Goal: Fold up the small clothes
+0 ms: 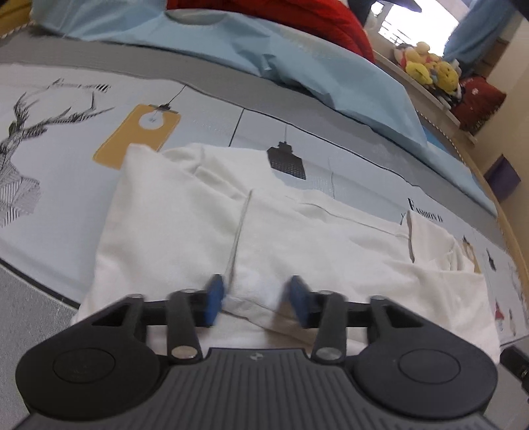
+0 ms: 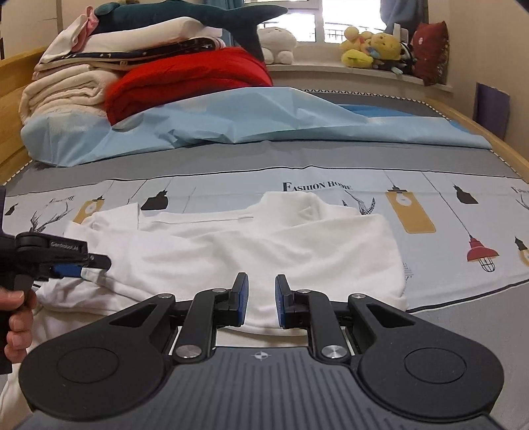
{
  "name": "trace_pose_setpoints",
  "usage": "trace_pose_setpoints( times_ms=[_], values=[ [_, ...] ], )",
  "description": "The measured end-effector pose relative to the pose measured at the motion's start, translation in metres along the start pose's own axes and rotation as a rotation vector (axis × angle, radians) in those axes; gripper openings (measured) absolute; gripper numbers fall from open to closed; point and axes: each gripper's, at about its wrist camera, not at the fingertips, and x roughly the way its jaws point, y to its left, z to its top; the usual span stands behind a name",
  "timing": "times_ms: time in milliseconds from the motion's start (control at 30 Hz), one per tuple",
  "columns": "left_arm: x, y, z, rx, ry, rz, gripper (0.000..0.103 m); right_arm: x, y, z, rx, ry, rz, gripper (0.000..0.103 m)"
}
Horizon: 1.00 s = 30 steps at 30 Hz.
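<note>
A big bed fills the room, and its sheet (image 2: pixel 231 185) is grey and pale blue with lamps, deer and the words "Fashion Home" printed on it. A crumpled light blue cover (image 2: pixel 251 115) lies across the far part. Behind it sit a red blanket (image 2: pixel 185 79), a pile of folded cream blankets (image 2: pixel 62 89) and a dark toy shark (image 2: pixel 185 16). Soft toys (image 2: pixel 373 49) crowd the window ledge, too small to tell apart.

The white shirt (image 2: pixel 264 244) lies spread on the sheet, wrinkly, with its collar end away from the cameras. Its near edge is hidden under the tongs in both views.

The left gripper (image 1: pixel 256 297) has its blue pads (image 1: pixel 215 297) set apart, with a bump of white cloth between them. The pads look smeary in that view, so you cannot tell if they press the cloth. In the right wrist view this same gripper (image 2: pixel 84 269) shows from the side (only partly, cut off by the picture's edge), right at the shirt's left edge, with a hand (image 2: pixel 16 317) on its handle.

The right gripper (image 2: pixel 261 299) is a little open, a narrow gap, with shirt showing behind the gap.
</note>
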Motion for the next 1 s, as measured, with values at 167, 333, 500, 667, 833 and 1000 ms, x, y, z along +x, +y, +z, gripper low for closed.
trace_pose_setpoints(
  times_ms=[167,333,500,667,833,1000],
  values=[
    [-0.01,0.0,0.005,0.022,-0.022,0.021,0.013,0.0,0.0,0.001,0.008,-0.003,-0.009,0.018],
    [-0.037,0.0,0.013,0.024,-0.069,0.016,0.012,-0.004,0.0,0.003,0.007,-0.014,-0.01,0.018],
    [-0.084,0.001,0.018,0.042,-0.161,0.03,0.011,-0.007,-0.004,0.004,0.03,-0.023,-0.02,0.018],
    [-0.104,0.029,0.008,-0.015,-0.122,0.072,0.017,-0.013,-0.01,0.007,0.054,-0.035,-0.045,0.018],
    [-0.109,0.052,-0.003,-0.042,-0.015,0.233,0.017,-0.018,-0.036,0.011,0.134,-0.048,-0.125,0.018],
    [-0.114,0.057,-0.014,-0.123,-0.001,0.087,0.018,-0.012,-0.079,0.007,0.331,-0.011,-0.17,0.018]
  ],
)
